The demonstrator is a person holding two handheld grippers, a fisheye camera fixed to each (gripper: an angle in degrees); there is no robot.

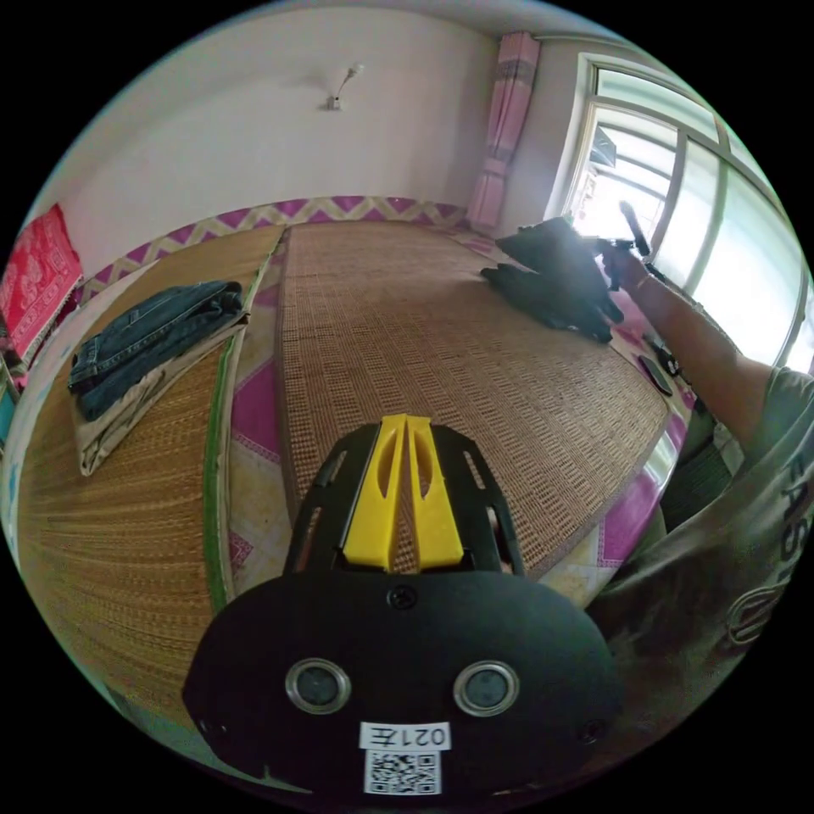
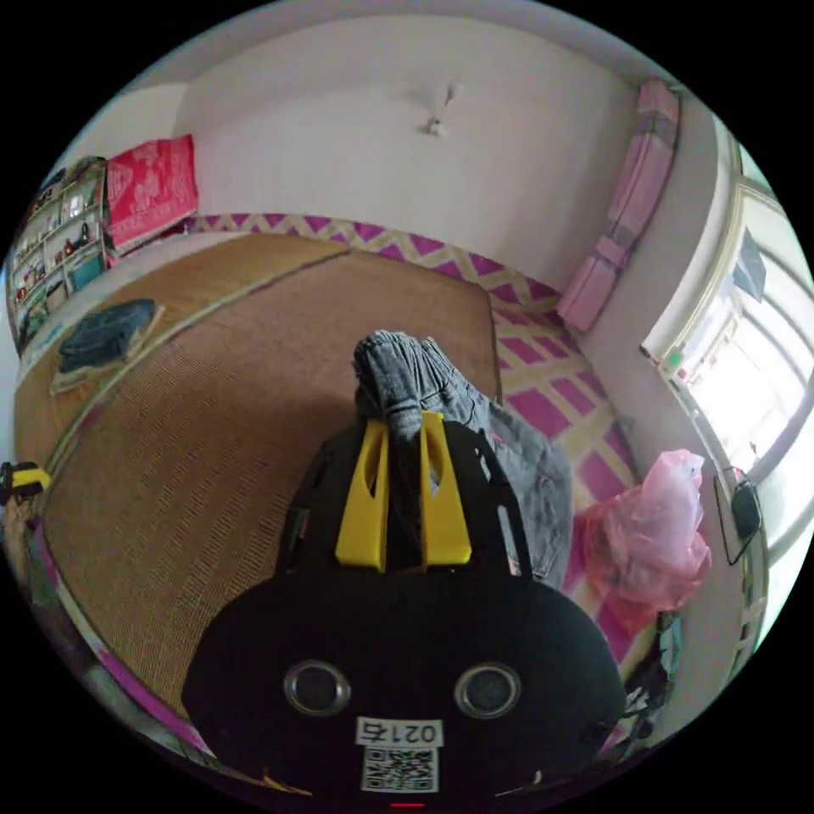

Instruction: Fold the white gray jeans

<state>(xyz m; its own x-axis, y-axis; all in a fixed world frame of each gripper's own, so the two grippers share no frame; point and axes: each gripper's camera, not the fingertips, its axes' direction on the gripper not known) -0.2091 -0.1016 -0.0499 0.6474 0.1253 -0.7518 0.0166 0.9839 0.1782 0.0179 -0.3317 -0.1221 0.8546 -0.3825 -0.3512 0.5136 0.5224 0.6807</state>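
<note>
Left gripper (image 1: pixel 405 421): yellow jaws pressed together, tips meeting, nothing between them. Held above a woven straw mat (image 1: pixel 441 339) that spreads ahead of the jaws.

Ahead and to the left of that gripper, on a second straw mat (image 1: pixel 127 509): a folded stack of blue jeans (image 1: pixel 148 335) lying on top of folded beige trousers (image 1: pixel 127 407). Stack well apart from the jaws.

Ahead and to the right, at the far edge of the mat: a dark bundle of cloth (image 1: pixel 555 284), backlit by the window (image 1: pixel 695 220); colour not readable in this view. A person's arm (image 1: pixel 704 356) reaching toward that bundle, sleeve of a grey shirt (image 1: pixel 738 560) at the right edge.

Right gripper (image 2: pixel 405 420): jaws narrow, clamped on the white gray jeans (image 2: pixel 407 377). A bunched fold of the jeans standing above the jaw tips; the rest hanging down to the right of the tool, partly hidden behind the gripper body. Lifted clear of the mat beneath.

To the right of this gripper: a pink plastic bag (image 2: pixel 649 530) near the wall under the window. Far ahead to the left: the folded stack on the other mat, and a red cloth (image 2: pixel 153 191) against the wall.

At the left edge of the right gripper view: a small yellow-and-black piece (image 2: pixel 21 482), too little visible to identify.
</note>
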